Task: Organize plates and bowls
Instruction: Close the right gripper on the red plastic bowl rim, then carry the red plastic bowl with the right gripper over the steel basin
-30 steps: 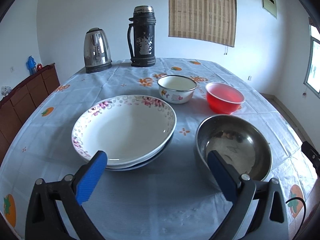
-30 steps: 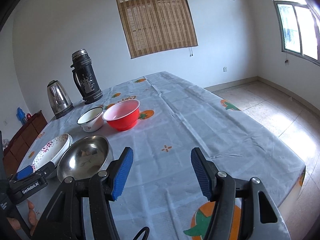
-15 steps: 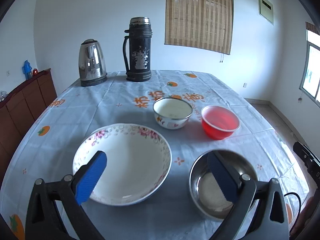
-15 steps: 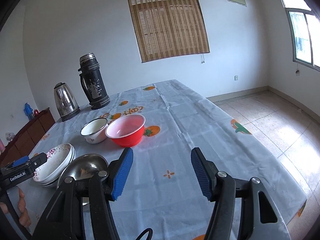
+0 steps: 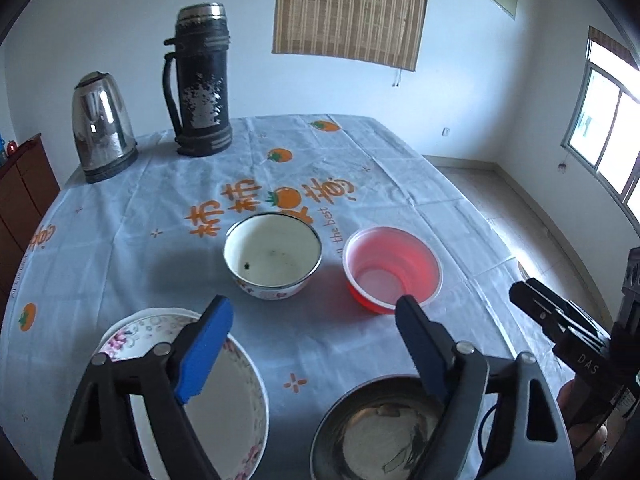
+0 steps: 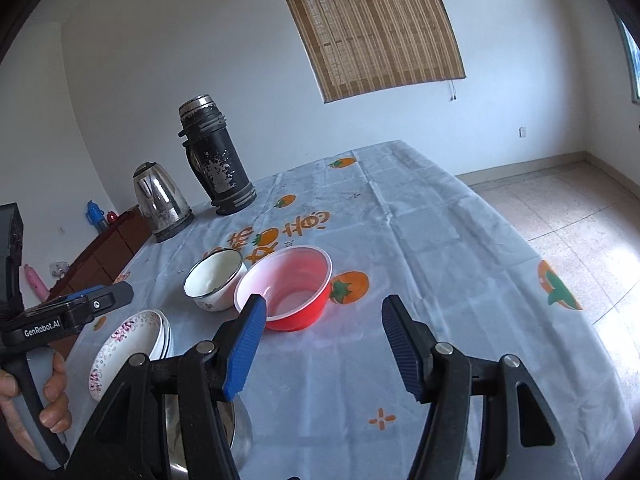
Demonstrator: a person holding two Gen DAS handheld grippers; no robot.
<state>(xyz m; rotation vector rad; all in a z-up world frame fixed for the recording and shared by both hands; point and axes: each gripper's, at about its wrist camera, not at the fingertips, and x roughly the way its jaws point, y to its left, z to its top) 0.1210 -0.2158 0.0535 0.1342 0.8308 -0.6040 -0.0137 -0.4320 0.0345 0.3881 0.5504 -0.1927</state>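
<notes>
Our left tool [image 5: 310,324] hangs over the near part of the counter [image 5: 120,240] with its blue pads apart and closing, nothing between them; our right tool [image 6: 322,326] stands with its jaws parted and empty above the cloth.

The counter wears a pale blue tablecloth printed with orange fruit [image 5: 288,198] and orange lettering; the room has white walls, a tiled floor [image 6: 580,220], a bamboo blind [image 5: 348,8], a window [image 5: 608,120] at the right, and a dark wooden cabinet [image 5: 24,192] at the left.

Just below the left tool lie the white floral-rimmed plates [image 5: 240,400], stacked, and the round stainless-steel bowl [image 5: 380,432] beside them, apart; both look empty, though the steel one mirrors the room. Farther out stand the white enamel bowl with a dark rim [image 5: 273,256], holding only a few dark specks, and the translucent red plastic bowl [image 5: 394,270], empty, near each other but, from the left wrist, not touching. At the far edge stand a steel electric kettle [image 5: 102,128] and a tall black vacuum flask [image 5: 202,80].

The right wrist shows the stack as more than one plate from the side, and a hand [image 6: 36,396] gripping the left tool's handle; there the enamel and red bowls overlap, so we cannot tell their gap; the steel bowl is largely hidden behind the tool.
</notes>
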